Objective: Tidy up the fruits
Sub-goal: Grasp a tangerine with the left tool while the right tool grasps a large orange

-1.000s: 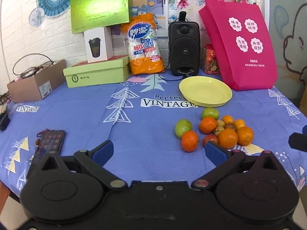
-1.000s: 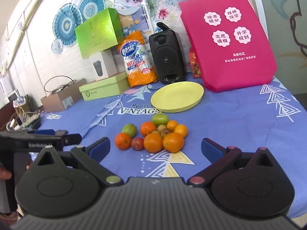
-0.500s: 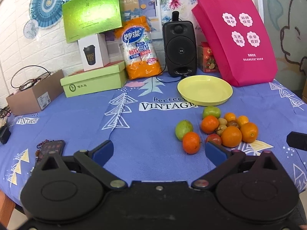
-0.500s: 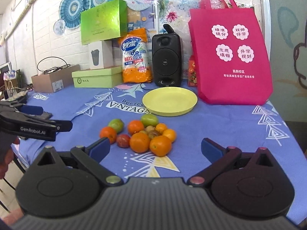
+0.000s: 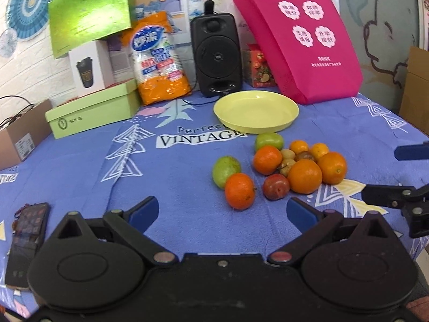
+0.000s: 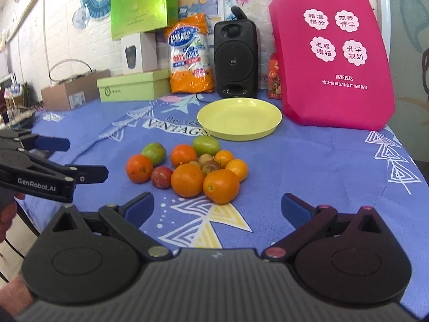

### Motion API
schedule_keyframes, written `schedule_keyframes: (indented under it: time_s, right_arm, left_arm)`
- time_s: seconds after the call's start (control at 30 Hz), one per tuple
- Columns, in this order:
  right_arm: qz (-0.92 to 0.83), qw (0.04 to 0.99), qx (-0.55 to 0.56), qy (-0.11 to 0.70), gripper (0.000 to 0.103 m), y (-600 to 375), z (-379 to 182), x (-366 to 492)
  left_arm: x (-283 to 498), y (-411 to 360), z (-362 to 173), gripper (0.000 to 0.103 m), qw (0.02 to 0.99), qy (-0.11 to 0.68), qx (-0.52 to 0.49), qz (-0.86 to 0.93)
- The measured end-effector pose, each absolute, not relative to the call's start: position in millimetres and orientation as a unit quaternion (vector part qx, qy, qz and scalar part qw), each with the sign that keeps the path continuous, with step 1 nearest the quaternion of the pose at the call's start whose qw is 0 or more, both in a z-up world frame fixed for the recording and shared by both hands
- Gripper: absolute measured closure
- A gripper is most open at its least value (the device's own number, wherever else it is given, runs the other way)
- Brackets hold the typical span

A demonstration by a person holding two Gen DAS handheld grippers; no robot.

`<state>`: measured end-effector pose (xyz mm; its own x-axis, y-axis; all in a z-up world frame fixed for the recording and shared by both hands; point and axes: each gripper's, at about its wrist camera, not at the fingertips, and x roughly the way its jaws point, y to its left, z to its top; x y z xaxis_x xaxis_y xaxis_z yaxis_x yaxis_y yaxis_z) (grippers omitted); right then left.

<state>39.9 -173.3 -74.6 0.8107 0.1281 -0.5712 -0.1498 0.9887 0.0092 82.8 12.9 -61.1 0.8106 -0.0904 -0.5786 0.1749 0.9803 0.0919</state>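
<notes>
A heap of fruit lies on the blue tablecloth: oranges, a small orange, green fruits, a red plum and small brown fruits. An empty yellow plate sits just behind the heap. My left gripper is open and empty, just short of the small orange. My right gripper is open and empty, just short of the front oranges.
A pink bag, a black speaker, an orange packet and green boxes line the back. A phone lies at the front left. The tablecloth has bare room left of the fruit.
Both grippers have moved closer to the fruit heap. Both stay open and empty. The fruit has not moved.
</notes>
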Motion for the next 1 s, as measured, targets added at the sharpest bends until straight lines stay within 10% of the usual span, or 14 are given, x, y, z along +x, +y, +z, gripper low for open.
schedule_keyframes:
  time_s: [0.7,1.0]
  right_arm:
    - [0.087,0.936,-0.042,0.339,0.007,-172.4,-121.9,105.4]
    - [0.115,0.932,-0.05,0.34,0.018,-161.9,-123.3,115.0]
  left_arm:
    - [159.1,13.7,-116.9,0.02,0.934,0.343,0.019,-0.102]
    - [161.3,7.5,-114.1,0.051,0.929,0.344,-0.004,-0.138]
